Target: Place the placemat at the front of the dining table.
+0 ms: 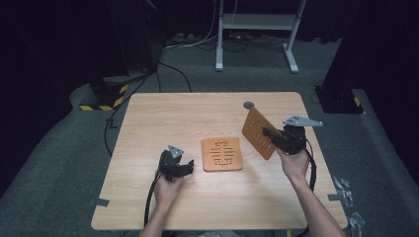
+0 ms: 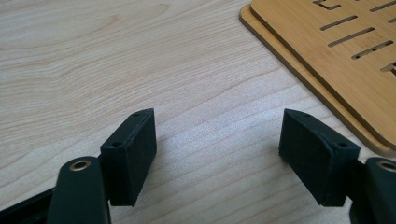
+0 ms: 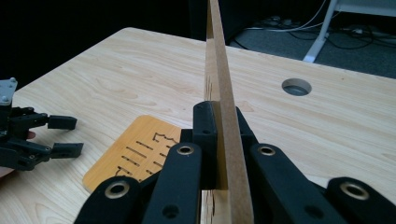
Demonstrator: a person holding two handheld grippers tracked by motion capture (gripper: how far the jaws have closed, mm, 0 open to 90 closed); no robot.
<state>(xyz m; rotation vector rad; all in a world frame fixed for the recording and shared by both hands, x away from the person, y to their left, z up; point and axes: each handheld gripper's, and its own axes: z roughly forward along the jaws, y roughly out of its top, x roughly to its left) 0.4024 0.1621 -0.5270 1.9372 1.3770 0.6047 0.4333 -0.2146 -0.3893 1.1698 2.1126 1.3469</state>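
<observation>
Left of the round hole (image 1: 248, 104) in the table (image 1: 148, 118), my right gripper (image 1: 269, 133) clamps a slotted wooden board (image 1: 257, 132) by its edge, lifted off the tabletop and tilted. Nearer me than that hole, a stack of flat boards (image 1: 222, 154) lies on the table, with my left gripper (image 1: 188, 166) just beside it, jaws apart and holding nothing.
</observation>
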